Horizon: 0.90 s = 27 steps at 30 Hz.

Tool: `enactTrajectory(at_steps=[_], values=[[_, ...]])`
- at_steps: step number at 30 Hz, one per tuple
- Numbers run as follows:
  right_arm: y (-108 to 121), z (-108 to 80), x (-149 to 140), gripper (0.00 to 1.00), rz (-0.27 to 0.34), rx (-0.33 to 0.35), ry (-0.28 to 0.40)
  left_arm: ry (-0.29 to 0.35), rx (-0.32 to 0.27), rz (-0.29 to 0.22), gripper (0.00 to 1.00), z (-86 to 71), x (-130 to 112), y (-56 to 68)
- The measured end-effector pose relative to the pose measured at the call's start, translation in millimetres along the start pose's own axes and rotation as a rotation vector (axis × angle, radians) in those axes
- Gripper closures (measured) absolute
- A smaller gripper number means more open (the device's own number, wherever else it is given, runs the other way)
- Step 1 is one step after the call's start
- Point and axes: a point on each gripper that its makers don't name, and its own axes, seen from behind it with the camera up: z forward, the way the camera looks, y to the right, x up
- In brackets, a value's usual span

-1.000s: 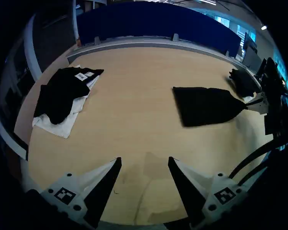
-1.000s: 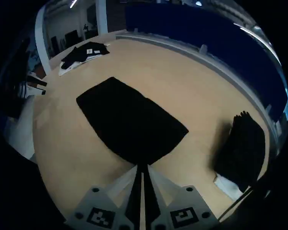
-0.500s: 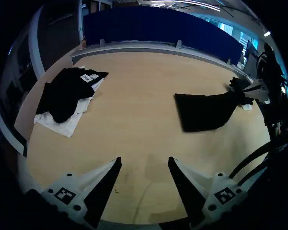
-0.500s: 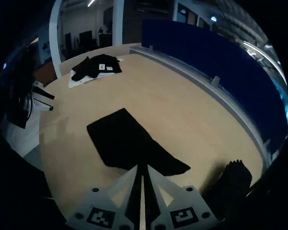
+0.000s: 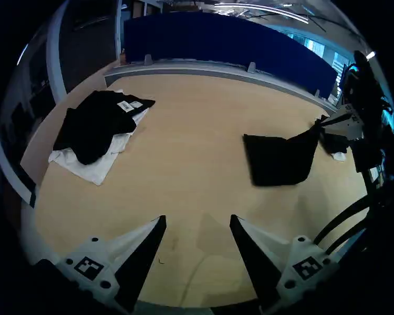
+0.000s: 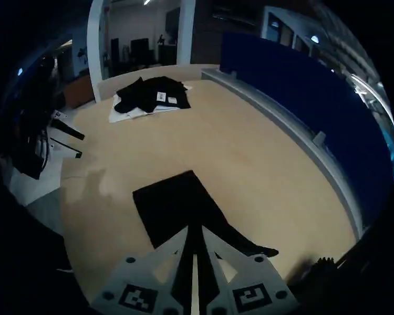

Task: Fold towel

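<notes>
Pinching one corner of the black towel (image 6: 168,205), the right gripper (image 6: 195,227) has its two fingers pressed together on the cloth. That corner is drawn up to a point off the wooden table (image 5: 197,131), while the rest of the towel lies flat on the tabletop, right of centre in the left gripper view. The left gripper (image 5: 197,220) hovers low over bare wood near the table's near edge, its fingers spread wide apart and holding nothing. A pile of black and white cloths (image 5: 94,131) rests at the table's left side, well apart from the towel. A small dark heap (image 5: 333,143) lies just beyond the lifted corner, and a blue partition (image 5: 223,39) runs along the far edge.
</notes>
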Motion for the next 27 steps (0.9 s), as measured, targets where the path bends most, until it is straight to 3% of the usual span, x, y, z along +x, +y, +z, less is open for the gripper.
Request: enactTrajectory(at_steps=[11,20,27], values=[[-51.7,63.0,21.7,0.97,-0.049,0.116,-0.004,0.013,0.007,-0.040,0.10,-2.5,-1.9,-1.3],[-92.3,128.5,-16.1,0.97,0.052,0.198,-0.088,0.017,0.013,-0.072,0.10,-4.6,-3.7,-4.3],[-94.9,132.6,-19.5,0.95,0.081,0.206,-0.083,0.015,0.010,-0.064,0.10,-2.2,-3.8,-2.3]])
